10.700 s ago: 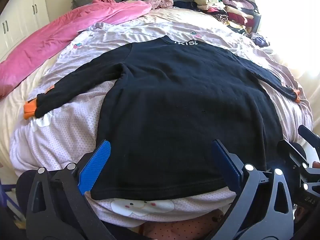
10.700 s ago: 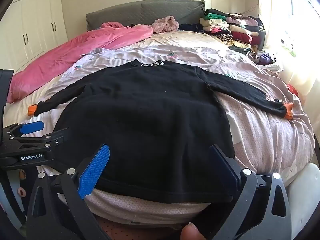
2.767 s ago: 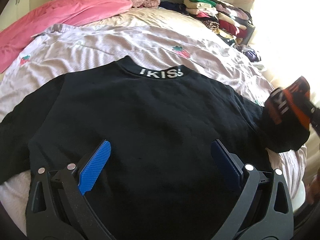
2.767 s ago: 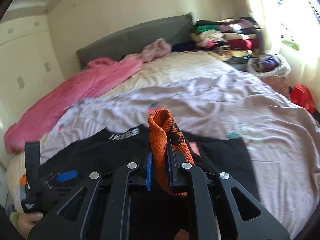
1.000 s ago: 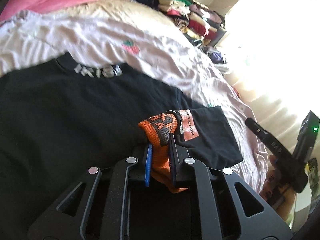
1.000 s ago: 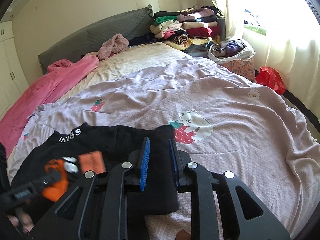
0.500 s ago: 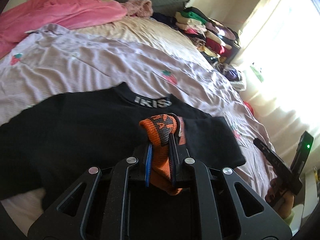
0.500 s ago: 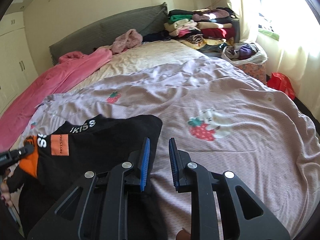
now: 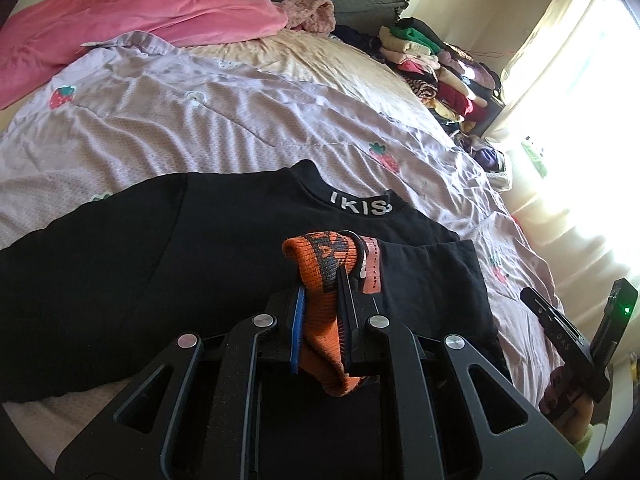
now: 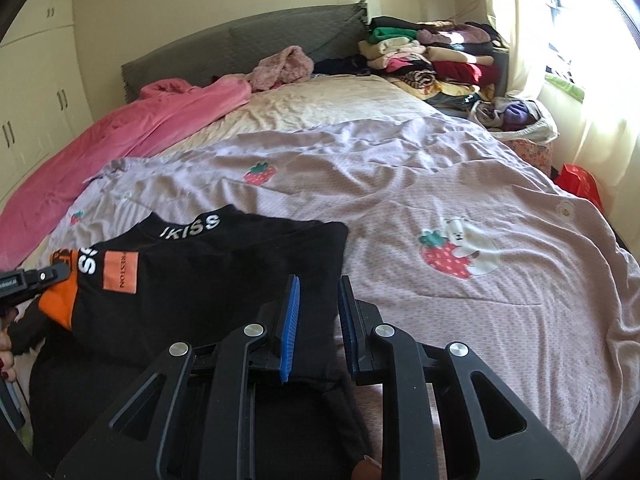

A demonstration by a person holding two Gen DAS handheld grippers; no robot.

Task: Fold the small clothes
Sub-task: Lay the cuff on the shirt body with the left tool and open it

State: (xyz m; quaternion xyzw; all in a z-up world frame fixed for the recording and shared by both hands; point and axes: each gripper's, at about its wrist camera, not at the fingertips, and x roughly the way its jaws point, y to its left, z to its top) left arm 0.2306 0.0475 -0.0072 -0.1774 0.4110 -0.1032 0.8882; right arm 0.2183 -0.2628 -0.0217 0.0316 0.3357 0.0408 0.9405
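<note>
Orange cuff (image 9: 320,312) sits pinched in the left tool (image 9: 322,308), its jaws pressed on it above the black top (image 9: 160,264) spread on the bed (image 10: 440,184). The right tool (image 10: 318,312) stands slightly parted, gripping nothing, over the top's folded edge.

Bed (image 10: 360,96) — lilac strawberry-print cover (image 10: 460,184) spread across; black sweater (image 9: 168,248) flat on cover, pink blanket (image 10: 132,136) along far side.
</note>
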